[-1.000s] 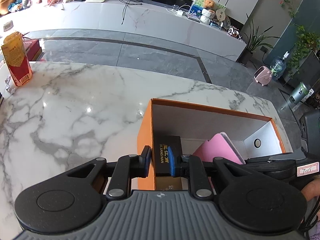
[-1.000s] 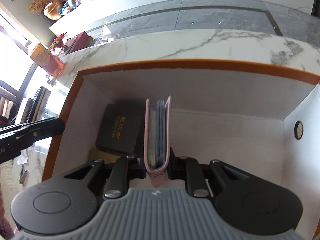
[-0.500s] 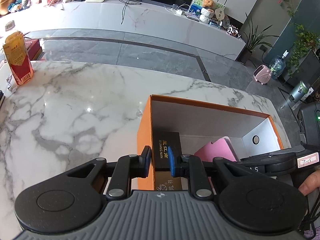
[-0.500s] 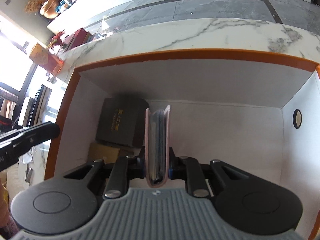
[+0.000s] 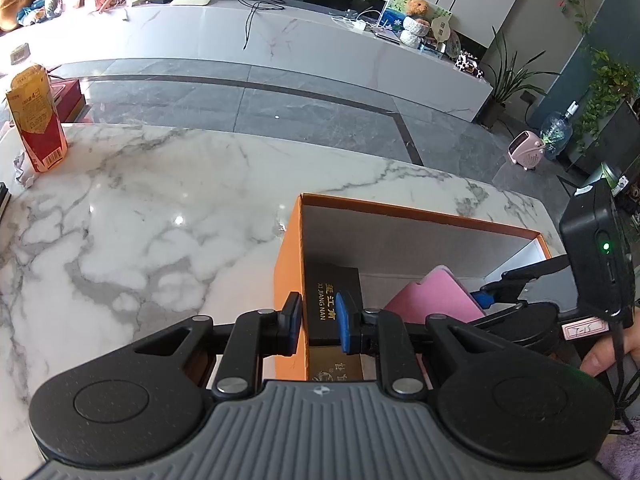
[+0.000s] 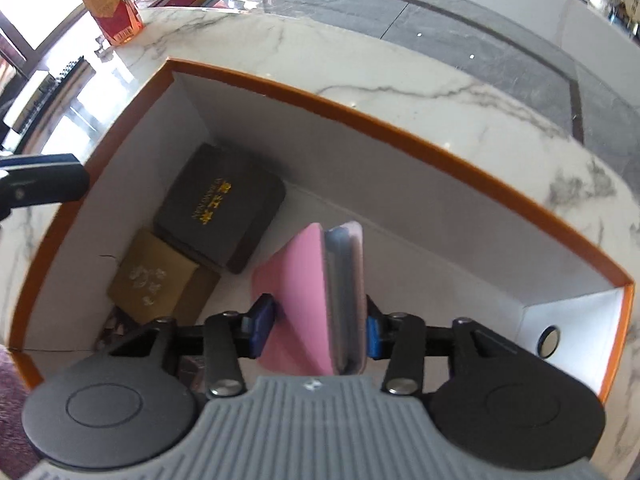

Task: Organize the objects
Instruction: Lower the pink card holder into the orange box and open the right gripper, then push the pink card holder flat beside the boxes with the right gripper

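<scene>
You have an orange box (image 6: 400,130) with white inner walls standing open on the marble top. Down at its left end lies a black case (image 6: 218,208) with gold lettering, tilted and overlapping a tan gold-printed case (image 6: 154,280) just beside it. Your pink wallet (image 6: 298,300) (card sleeves showing along its open edge) stands on end inside the box, leaning, right of the black case.
</scene>
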A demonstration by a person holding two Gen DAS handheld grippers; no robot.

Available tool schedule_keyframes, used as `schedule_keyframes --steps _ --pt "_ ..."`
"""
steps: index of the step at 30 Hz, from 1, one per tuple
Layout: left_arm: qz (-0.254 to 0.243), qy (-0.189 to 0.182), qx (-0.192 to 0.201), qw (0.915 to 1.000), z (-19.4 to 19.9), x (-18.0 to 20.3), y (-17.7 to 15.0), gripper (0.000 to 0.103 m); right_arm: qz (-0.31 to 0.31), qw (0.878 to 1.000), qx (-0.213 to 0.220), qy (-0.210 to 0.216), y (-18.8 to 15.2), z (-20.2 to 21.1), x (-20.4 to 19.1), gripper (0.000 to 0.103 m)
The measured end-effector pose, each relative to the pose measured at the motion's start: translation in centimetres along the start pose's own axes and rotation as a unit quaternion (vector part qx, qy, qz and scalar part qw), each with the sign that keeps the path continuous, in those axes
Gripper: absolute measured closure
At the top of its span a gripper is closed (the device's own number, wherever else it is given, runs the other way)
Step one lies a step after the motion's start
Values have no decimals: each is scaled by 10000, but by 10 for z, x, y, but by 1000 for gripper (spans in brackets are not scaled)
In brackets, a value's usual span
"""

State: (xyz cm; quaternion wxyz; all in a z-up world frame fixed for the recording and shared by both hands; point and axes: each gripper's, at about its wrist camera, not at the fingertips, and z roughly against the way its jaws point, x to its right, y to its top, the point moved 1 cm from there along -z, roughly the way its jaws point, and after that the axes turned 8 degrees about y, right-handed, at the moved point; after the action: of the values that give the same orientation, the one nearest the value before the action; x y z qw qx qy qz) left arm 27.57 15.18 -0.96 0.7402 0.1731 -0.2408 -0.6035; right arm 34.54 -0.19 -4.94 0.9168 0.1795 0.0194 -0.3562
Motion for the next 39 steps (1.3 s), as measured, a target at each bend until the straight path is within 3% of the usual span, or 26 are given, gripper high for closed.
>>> schedule_keyframes --steps 7,9,11,13,15,23,25,29,39 --pt "-5 -6 4 10000 1 0 -1 81 189 9982 81 -561 4 -9 7 30" --pt "-3 -6 3 10000 1 0 -2 81 244 9971 86 -720 3 -8 9 29" --pt "-4 -1 7 10000 1 0 -2 81 235 9975 27 -659 3 -9 12 24" --pt "-3 -3 6 10000 1 -1 -2 81 174 9987 -14 -475 4 -9 14 7" --pt "6 -10 1 10000 1 0 -2 81 151 9994 -85 -310 6 -13 14 1" --pt "-78 4 -24 10000 1 1 -2 81 474 9965 -611 -325 13 -38 7 5" --pt "-68 2 -27 10000 1 1 -2 81 906 9930 -631 -430 12 -38 -1 15" --pt "-25 -2 -42 10000 1 1 -2 81 2016 9769 -668 -254 8 -32 -23 29" --pt "-50 -4 -150 9999 2 1 -4 81 2932 9487 -1107 414 3 -21 -46 49"
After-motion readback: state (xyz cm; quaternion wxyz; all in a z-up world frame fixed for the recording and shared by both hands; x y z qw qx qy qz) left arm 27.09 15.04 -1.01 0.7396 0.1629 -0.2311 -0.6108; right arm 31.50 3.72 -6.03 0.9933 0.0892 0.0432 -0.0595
